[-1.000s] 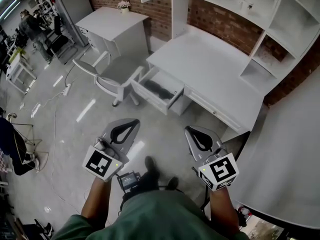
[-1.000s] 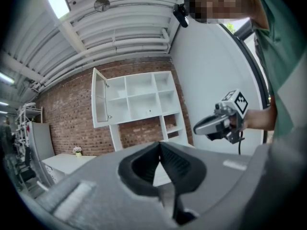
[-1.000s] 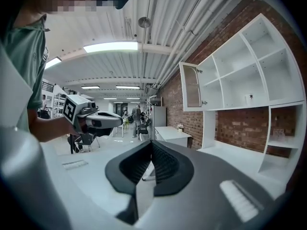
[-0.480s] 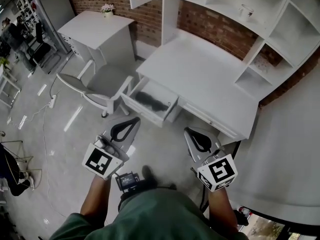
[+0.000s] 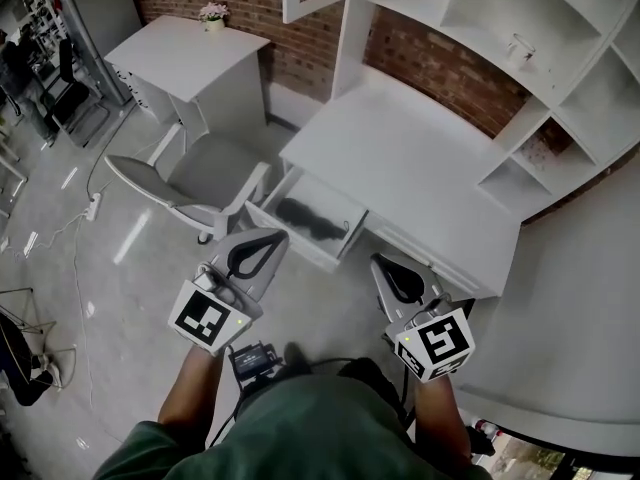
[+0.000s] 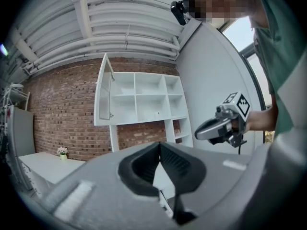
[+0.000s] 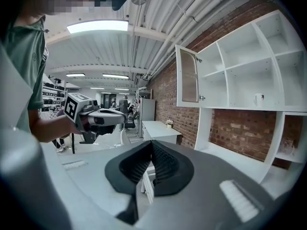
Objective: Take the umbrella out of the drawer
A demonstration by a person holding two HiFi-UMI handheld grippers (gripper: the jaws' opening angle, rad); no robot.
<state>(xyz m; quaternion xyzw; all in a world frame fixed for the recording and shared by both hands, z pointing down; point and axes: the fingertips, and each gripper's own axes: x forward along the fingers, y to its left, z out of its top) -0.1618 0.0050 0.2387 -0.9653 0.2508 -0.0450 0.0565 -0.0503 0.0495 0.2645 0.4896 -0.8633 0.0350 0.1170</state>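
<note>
Fingers closed, empty, on left gripper (image 5: 272, 238) and right gripper (image 5: 381, 261); umbrella (image 5: 308, 218) lies in open drawer (image 5: 290, 239), lengthwise along its front.

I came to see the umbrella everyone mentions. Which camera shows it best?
The head view: it looks down into the open drawer, where the dark umbrella lies in plain sight. Neither gripper view shows it: each looks across the room, not down into the drawer.

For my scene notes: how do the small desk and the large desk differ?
The small desk carries a flower pot; the large desk has a bare top. The large desk has a drawer pulled open with a dark umbrella inside; the small desk shows none open. Both are white, against the brick wall.
</note>
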